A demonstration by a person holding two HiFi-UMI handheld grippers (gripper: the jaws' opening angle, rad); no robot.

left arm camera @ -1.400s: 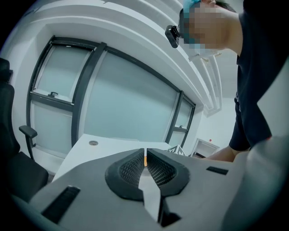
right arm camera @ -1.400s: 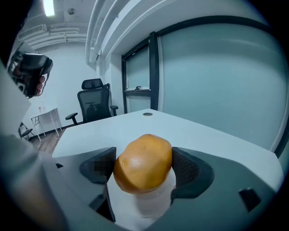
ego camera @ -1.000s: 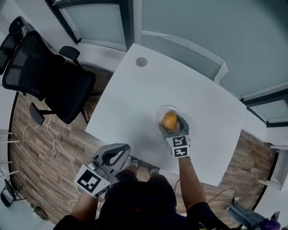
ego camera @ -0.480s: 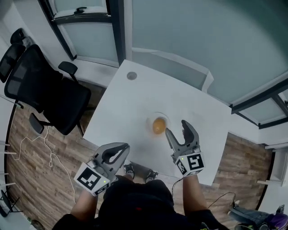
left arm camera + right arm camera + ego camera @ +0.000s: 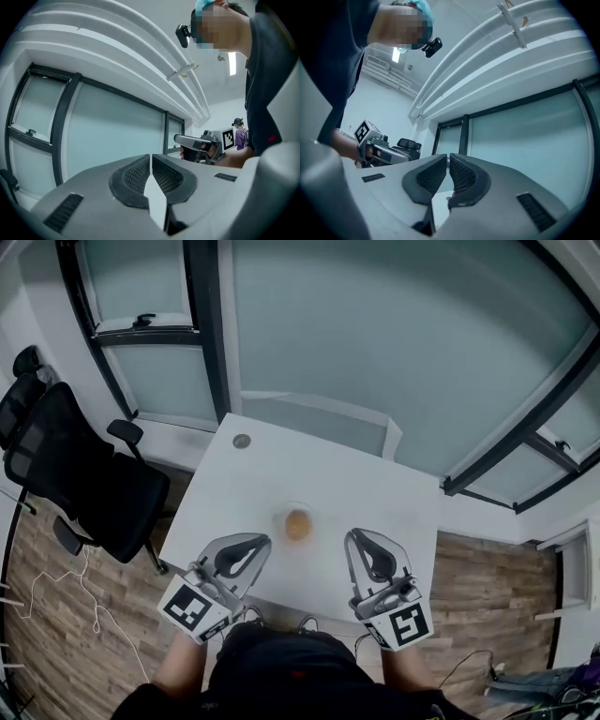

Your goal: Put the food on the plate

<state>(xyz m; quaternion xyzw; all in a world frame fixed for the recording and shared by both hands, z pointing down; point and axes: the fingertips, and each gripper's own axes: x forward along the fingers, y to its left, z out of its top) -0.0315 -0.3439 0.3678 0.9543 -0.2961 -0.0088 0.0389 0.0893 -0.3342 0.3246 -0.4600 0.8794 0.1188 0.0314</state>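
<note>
The round orange piece of food [image 5: 298,524] sits on the small clear glass plate [image 5: 285,516], which stands near the middle of the white table [image 5: 375,488]. On the person's side of the plate, apart from it, hang both tongs. The left gripper [image 5: 253,547] [image 5: 151,161] is to the plate's left and the right gripper [image 5: 364,545] [image 5: 447,161] to its right — each clenched on nothing. Far left of the plate stands a black mesh office chair [image 5: 70,474]; beyond the plate — a frosted glass wall [image 5: 375,343].
</note>
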